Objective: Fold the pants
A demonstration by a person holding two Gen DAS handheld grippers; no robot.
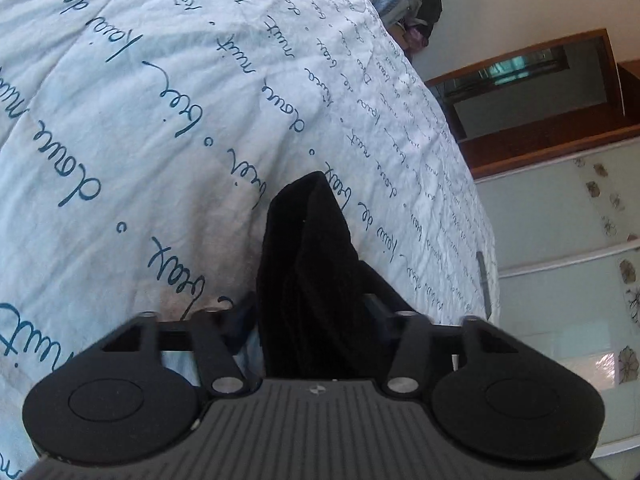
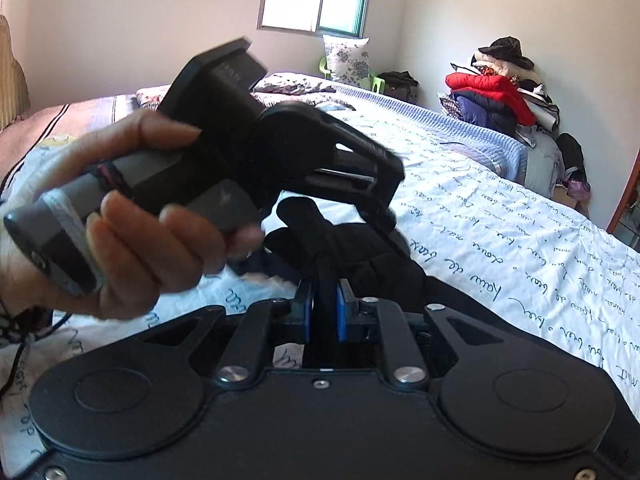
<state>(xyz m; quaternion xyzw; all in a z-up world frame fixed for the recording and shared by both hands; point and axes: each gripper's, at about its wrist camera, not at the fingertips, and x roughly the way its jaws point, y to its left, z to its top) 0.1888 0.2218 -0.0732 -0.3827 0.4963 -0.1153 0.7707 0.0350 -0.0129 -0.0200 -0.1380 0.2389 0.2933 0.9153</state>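
Note:
The black pants (image 1: 308, 264) fill the space between the jaws of my left gripper (image 1: 310, 312), which is shut on them above the bed; its fingertips are hidden by the cloth. In the right wrist view my right gripper (image 2: 325, 312) is shut, its blue pads (image 2: 341, 312) pinching a strip of the black pants (image 2: 352, 256). The bunched cloth rises just ahead of it. My left gripper (image 2: 384, 208), held in a hand (image 2: 132, 240), points down into the same bunch from the upper left, very close to the right one.
A white quilt with blue script (image 1: 160, 120) covers the bed. Its edge (image 1: 472, 216) drops off at the right toward a wooden-framed mirror (image 1: 532, 80). A pile of clothes (image 2: 500, 92) sits in the far corner, and a pillow (image 2: 346, 60) stands below the window.

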